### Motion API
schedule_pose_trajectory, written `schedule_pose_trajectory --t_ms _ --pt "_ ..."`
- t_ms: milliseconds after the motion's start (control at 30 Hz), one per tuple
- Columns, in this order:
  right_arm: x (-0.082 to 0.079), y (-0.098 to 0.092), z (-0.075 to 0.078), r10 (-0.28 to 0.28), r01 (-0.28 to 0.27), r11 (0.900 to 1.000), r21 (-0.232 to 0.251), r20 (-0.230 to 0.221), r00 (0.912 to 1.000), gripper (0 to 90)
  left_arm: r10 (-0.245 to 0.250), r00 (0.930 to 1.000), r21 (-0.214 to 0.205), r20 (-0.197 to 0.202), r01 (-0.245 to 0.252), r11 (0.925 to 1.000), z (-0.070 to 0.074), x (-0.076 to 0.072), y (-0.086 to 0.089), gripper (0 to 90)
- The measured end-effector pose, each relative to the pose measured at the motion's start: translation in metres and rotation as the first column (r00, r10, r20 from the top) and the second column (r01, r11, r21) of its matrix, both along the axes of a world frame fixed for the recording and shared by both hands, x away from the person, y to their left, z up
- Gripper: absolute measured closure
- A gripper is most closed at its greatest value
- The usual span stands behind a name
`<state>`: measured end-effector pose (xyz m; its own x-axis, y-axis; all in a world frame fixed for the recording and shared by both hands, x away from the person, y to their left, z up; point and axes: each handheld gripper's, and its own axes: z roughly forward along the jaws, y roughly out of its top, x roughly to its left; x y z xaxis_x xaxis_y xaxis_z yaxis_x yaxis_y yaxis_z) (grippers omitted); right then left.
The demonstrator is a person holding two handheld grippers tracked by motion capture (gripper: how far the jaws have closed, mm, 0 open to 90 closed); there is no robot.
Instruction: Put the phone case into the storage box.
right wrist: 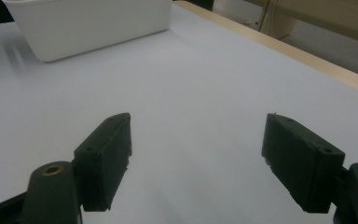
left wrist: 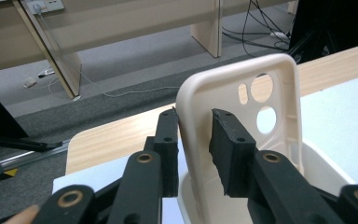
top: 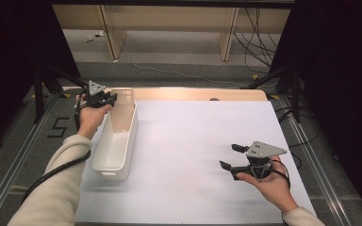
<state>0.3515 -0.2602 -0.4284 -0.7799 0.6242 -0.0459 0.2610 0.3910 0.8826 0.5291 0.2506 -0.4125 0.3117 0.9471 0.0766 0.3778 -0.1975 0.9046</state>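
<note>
Lab: loose floor cables (top: 257, 37)

The high view looks forward and down over the whole table (top: 202, 141). The left gripper view sits close behind the case (left wrist: 242, 98) at the far left, facing the floor beyond. The right gripper view looks low across the table toward the bin (right wrist: 88, 23), which the high view shares (top: 118, 146).

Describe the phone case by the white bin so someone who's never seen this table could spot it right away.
Start at the white sheet that covers the wooden table, then go to the long white plastic bin along its left side. At the bin's far end, the cream-coloured phone case stands upright between the jaws of the left claw. Its round camera cut-outs set it apart.
</note>
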Motion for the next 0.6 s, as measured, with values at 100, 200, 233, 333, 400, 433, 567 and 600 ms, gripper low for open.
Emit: schedule_pose_trajectory --t_ms 100,200,233,333,400,433,567,600 --pt "0.0 0.0 -0.0003 0.001 -0.001 1.0 -0.001 -0.001 1.0 25.5 0.005 0.9999 0.001 -0.011 -0.005 1.0 -0.0035 0.0 0.001 69.7" --pt "0.0002 0.0 -0.0005 0.002 -0.002 1.0 -0.002 -0.002 1.0 25.4 0.004 0.9998 0.005 -0.018 -0.004 1.0 -0.0054 0.0 0.0018 68.7" --pt "0.0003 -0.0001 -0.0006 0.002 -0.002 1.0 -0.003 -0.002 1.0 25.4 0.002 0.9998 0.005 -0.019 -0.002 1.0 -0.0059 0.0002 0.0017 68.4" --pt "0.0003 0.0001 -0.0008 0.003 -0.003 1.0 -0.005 -0.003 1.0 25.5 -0.004 0.9995 0.013 -0.031 0.005 0.9999 -0.0079 0.0008 0.0012 65.9" --pt "0.0002 0.0001 -0.0008 0.003 -0.003 1.0 -0.006 -0.003 1.0 25.4 -0.002 0.9989 0.015 -0.046 0.002 0.9999 -0.0096 0.0013 0.0011 61.8" --pt "0.0002 0.0001 -0.0008 0.003 -0.003 1.0 -0.006 -0.004 1.0 25.4 0.002 0.9989 0.014 -0.048 -0.001 0.9999 -0.0102 0.0012 0.0013 59.9" --pt "0.0003 0.0 -0.0009 0.003 -0.003 1.0 -0.006 -0.004 1.0 25.4 -0.008 0.998 -0.011 -0.062 0.007 0.9999 -0.0112 0.0004 0.001 53.3" --pt "0.0002 0.0001 -0.0009 0.004 -0.004 1.0 -0.006 -0.005 1.0 25.4 -0.008 0.9977 -0.014 -0.067 0.008 0.9999 -0.0109 0.0001 0.0009 51.0"
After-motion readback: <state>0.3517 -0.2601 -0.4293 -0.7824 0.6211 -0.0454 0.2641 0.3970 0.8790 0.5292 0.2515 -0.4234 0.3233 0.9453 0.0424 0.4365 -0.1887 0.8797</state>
